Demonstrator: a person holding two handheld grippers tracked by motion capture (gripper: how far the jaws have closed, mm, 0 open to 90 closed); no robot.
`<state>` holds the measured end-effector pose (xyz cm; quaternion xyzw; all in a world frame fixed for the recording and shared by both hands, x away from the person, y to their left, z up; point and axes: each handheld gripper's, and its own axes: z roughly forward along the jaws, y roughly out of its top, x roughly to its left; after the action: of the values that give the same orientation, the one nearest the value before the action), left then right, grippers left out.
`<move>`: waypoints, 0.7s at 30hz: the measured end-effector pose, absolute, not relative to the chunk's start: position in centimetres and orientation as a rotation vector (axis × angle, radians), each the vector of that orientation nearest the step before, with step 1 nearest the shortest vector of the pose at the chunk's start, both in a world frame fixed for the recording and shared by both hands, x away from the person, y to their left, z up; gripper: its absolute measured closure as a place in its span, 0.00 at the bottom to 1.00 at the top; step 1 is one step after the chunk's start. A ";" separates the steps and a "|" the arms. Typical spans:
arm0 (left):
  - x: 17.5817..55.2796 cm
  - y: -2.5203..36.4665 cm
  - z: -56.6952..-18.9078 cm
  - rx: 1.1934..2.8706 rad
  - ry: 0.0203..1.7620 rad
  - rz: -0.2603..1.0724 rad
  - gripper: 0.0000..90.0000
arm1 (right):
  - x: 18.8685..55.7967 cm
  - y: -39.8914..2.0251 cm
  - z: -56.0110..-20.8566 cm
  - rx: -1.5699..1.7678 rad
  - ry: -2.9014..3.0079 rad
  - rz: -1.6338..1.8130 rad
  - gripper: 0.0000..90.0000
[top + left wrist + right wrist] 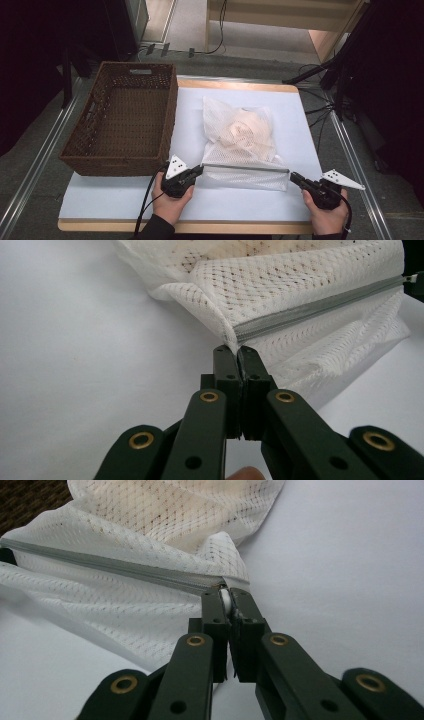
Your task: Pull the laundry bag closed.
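Observation:
A white mesh bag (240,135) with a cream cloth bundled inside lies on the white table top. A grey zipper (245,168) runs taut along its near edge. My left gripper (200,170) is shut on the bag's corner at the zipper's left end; in the left gripper view the jaws (238,352) pinch the mesh fabric just below the zipper (310,310). My right gripper (294,176) is shut at the zipper's right end. In the right gripper view (226,596) a small white zipper pull (225,600) sits between the pads, with the zipper (110,566) stretching away to the left.
A brown wicker basket (172,115) with nothing in it stands at the left, its right wall close to the bag. White table surface (240,205) lies bare in front of the bag. Cables and dark stands are on the floor beyond the table's right edge.

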<state>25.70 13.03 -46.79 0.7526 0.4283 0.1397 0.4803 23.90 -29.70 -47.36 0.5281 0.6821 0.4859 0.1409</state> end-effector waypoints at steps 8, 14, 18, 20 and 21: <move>25.7 13.9 -46.5 1.812 1.001 0.275 0.78 | 24.2 -30.3 -47.7 1.474 1.921 1.443 0.69; 25.2 14.5 -46.1 1.786 0.991 0.309 0.54 | 24.3 -30.4 -47.5 1.451 1.904 1.409 0.40; 24.7 14.6 -46.0 1.786 0.943 0.317 0.39 | 24.4 -30.4 -47.7 1.443 1.909 1.359 0.21; 24.4 14.8 -46.0 1.793 0.915 0.318 0.30 | 24.4 -30.5 -47.7 1.443 1.904 1.347 0.17; 24.3 14.8 -45.9 1.787 0.912 0.314 0.27 | 24.4 -30.7 -47.7 1.445 1.900 1.352 0.15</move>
<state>24.31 14.78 -45.94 0.7477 0.3816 0.1313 0.5274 24.42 -30.73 -47.73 0.5164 0.6789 0.4831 0.1976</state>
